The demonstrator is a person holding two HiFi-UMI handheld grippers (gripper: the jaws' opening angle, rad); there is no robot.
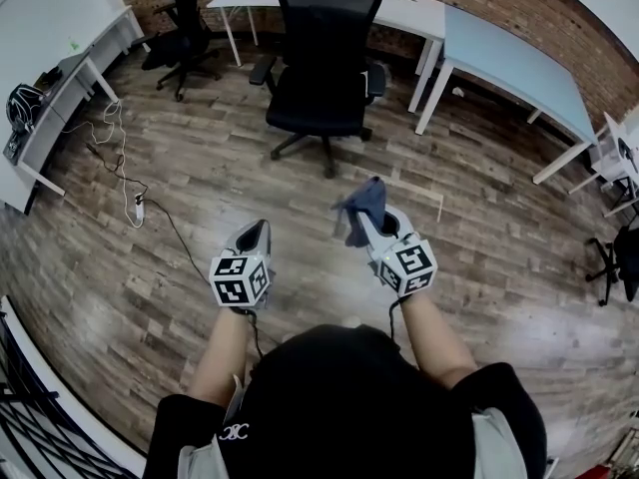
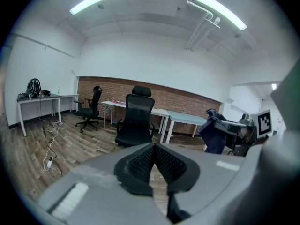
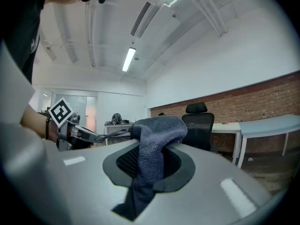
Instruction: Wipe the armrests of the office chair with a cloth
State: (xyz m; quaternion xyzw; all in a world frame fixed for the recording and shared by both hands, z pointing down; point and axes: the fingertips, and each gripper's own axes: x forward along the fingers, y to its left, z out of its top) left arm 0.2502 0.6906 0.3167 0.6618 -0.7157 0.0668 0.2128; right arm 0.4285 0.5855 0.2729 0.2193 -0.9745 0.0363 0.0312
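The right tool (image 1: 371, 226) pinches a blue-grey cloth (image 1: 359, 206). The left tool (image 1: 262, 232) is closed and empty. The office chair (image 1: 324, 58) stands well ahead.

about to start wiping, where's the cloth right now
The cloth is clamped in the right gripper, right of centre in the head view, beside the left gripper and short of the office chair.

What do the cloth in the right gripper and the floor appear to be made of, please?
The cloth, clamped in the right gripper, looks like dark blue-grey woven or terry fabric: coarse nubby texture, limp drape. The floor looks like wood-grain planks, perhaps laminate or vinyl: staggered boards, brown-grey grain, low sheen.
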